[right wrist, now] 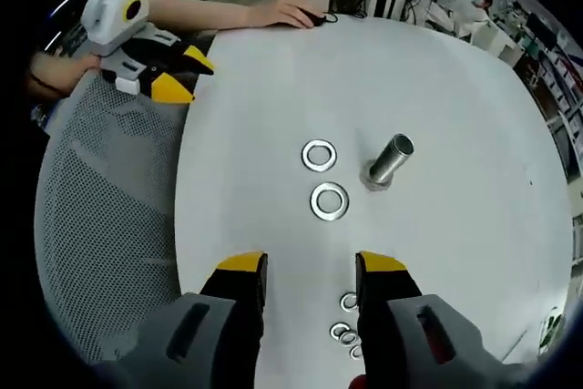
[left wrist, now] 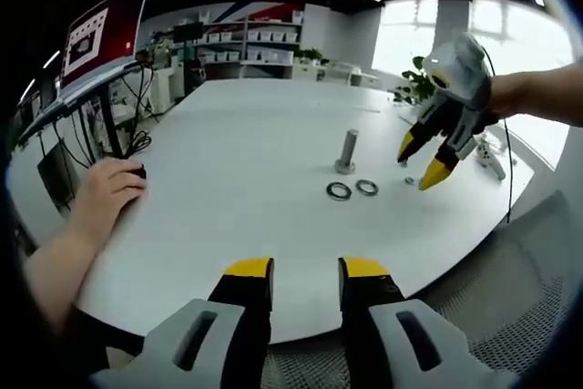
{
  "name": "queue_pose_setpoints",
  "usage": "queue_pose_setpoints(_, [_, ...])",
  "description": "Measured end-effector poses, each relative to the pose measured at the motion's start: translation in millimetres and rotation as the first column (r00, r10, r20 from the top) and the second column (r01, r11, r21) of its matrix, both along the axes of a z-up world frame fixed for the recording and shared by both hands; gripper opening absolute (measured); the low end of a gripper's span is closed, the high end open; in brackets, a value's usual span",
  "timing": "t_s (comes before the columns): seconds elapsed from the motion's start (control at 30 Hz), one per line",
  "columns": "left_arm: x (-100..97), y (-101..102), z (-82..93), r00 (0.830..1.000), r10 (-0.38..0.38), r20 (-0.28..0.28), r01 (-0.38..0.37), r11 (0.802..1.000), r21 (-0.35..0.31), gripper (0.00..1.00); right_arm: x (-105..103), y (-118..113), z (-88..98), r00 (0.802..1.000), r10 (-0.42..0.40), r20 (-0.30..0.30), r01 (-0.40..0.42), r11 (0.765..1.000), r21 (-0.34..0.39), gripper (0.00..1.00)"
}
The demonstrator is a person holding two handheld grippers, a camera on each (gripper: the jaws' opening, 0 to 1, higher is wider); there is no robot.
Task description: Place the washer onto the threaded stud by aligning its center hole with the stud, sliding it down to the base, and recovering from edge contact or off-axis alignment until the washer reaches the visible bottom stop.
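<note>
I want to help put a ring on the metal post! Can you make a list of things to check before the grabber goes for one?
1. Stud standing on the table with nothing on it: ok.
2. Two large washers lying flat beside the stud, apart from each other: ok.
3. Right gripper open and empty, jaws aimed toward the washers: ok.
4. Left gripper open, back at the table edge, out of the way: ok.
5. Small washers lie between the right jaws, could be grabbed by mistake: not ok.
6. Whether a washer's hole fits the stud: cannot tell.
</note>
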State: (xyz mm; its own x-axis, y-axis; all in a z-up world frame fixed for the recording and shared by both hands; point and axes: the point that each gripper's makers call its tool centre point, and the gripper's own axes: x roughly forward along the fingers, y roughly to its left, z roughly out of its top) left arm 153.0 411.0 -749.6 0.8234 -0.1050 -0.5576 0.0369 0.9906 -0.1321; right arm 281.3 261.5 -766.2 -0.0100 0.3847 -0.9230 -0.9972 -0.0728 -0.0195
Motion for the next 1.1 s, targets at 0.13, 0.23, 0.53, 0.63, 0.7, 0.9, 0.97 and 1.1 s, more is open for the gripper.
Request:
queue_pose_setpoints(0.13, [0.3,0,0.2,1.0,0.002,0.002,-0.002,1.0,-0.001,0.27,1,8,-5.9,1.0,0.018,-0.004,-0.018,1.0,-0.016,0.41])
queue_pose_setpoints(0.23, [0.5,0,0.4,1.0,0.003,0.004,-0.003,1.0,-0.002,0.27,0,17,-11.4,0.999,0.041,-0.013,-0.041,0.999,-0.028,0.41])
queue_pose_setpoints(0.53, [1.3,1,1.3,1.0,0.006,0.009,-0.006,1.0,-0.004,0.27,8,35,-26.0,0.997,0.074,-0.026,-0.076,0.994,-0.074,0.41])
queue_pose_setpoints(0.63, [1.6,1,1.7,1.0,0.008,0.012,-0.008,1.0,-0.007,0.26,11,39,-30.5,0.996,0.09,-0.026,-0.092,0.991,-0.098,0.41])
queue_pose_setpoints(0.7, [1.8,1,2.0,1.0,0.01,0.014,-0.009,1.0,-0.009,0.26,11,40,-33.6,0.994,0.104,-0.028,-0.107,0.988,-0.11,0.4])
queue_pose_setpoints(0.9, [2.4,1,2.6,1.0,0.012,0.019,-0.012,1.0,-0.013,0.26,18,41,-34.6,0.994,0.108,-0.017,-0.11,0.986,-0.122,0.33])
queue_pose_setpoints(0.97, [2.6,1,2.8,1.0,0.014,0.022,-0.013,1.0,-0.014,0.26,16,40,-35.1,0.991,0.135,-0.005,-0.135,0.982,-0.133,0.33])
queue_pose_setpoints(1.1, [2.4,1,2.6,1.0,0.013,0.021,-0.013,1.0,-0.014,0.25,14,41,-35.1,0.985,0.175,0.001,-0.173,0.976,-0.132,0.33])
